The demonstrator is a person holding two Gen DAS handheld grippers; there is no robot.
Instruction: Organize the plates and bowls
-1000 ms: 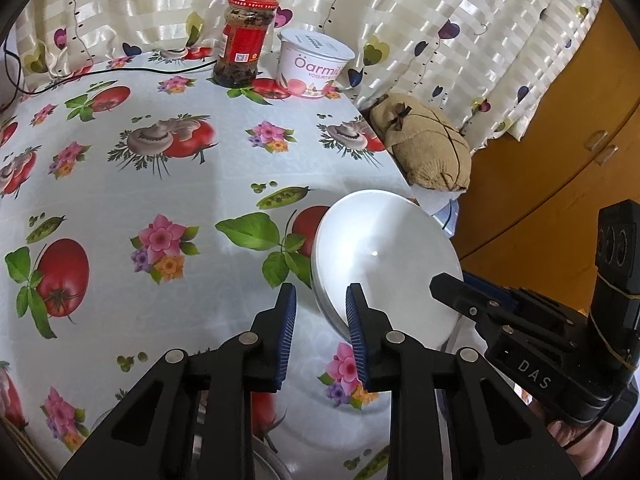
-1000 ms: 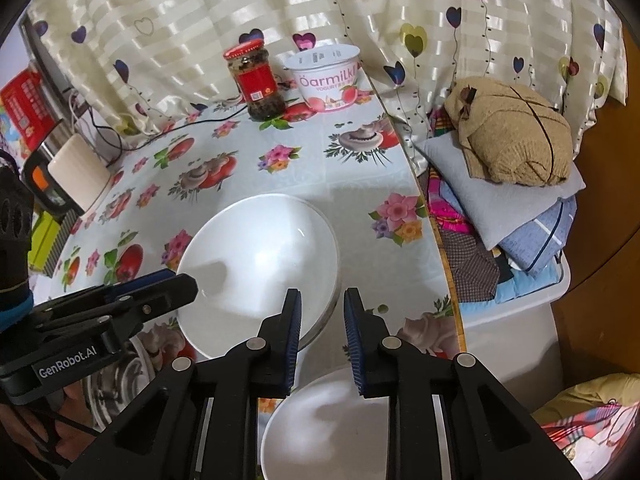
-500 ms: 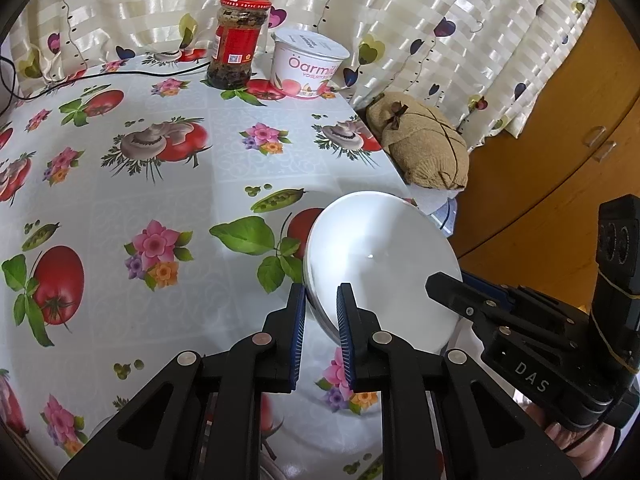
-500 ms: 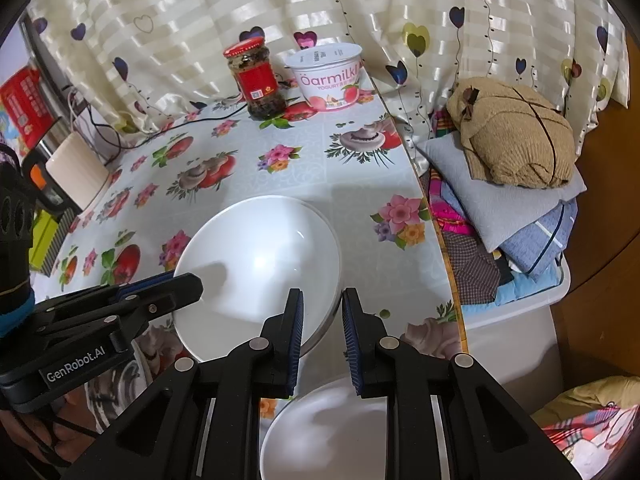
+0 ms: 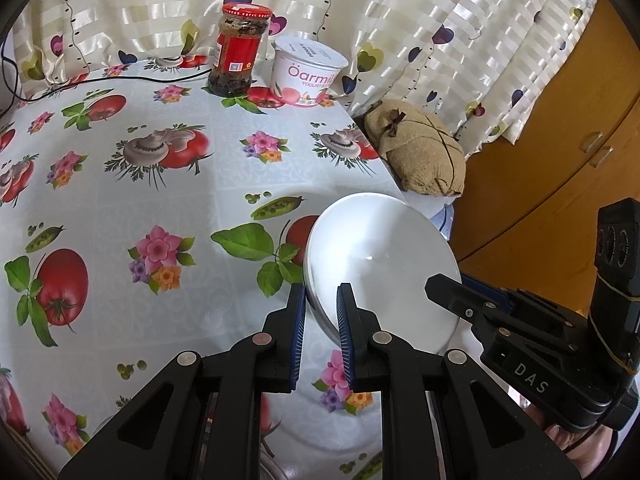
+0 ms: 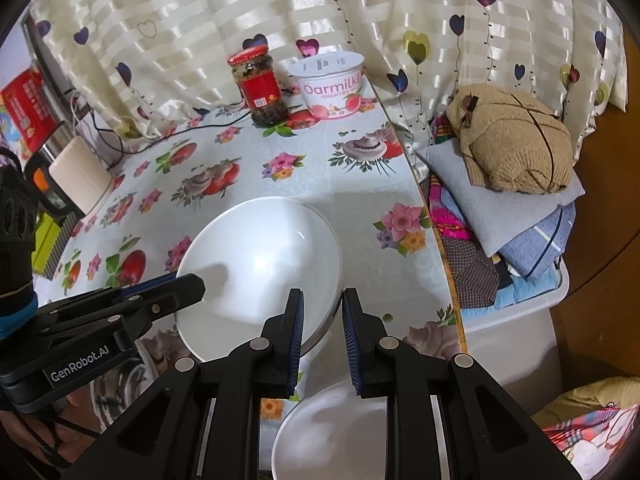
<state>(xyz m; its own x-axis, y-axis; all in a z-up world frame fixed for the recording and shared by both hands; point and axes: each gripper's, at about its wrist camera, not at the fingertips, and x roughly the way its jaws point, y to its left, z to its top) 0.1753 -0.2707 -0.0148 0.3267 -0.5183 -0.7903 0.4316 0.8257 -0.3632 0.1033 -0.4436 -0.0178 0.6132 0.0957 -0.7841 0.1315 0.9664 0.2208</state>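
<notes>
A white plate point(image 5: 380, 264) hangs tilted over the right part of the flowered tablecloth point(image 5: 120, 200), held from both sides. My left gripper point(image 5: 321, 304) is shut on its left rim, the edge pinched between the blue pads. On the opposite rim my right gripper point(image 6: 322, 312) is shut too, and the same white plate point(image 6: 260, 256) shows its hollow side in that view. Each gripper appears in the other's view: the right gripper point(image 5: 448, 292) and the left gripper point(image 6: 188, 286). A second white dish point(image 6: 320, 432) lies under the right gripper.
At the back stand a red-lidded jar point(image 5: 238, 52) and a yogurt tub point(image 5: 306, 72), with a black cable point(image 5: 120, 79) beside them. Past the table's right edge, a brown bundle point(image 6: 516, 140) tops folded clothes in a white bin point(image 6: 516, 320). A wooden cabinet point(image 5: 560, 140) stands beyond.
My left gripper's jaws have shut on the plate's left rim; a second ago they stood apart beside it. The right gripper kept its grip, and the plate barely shifted.
</notes>
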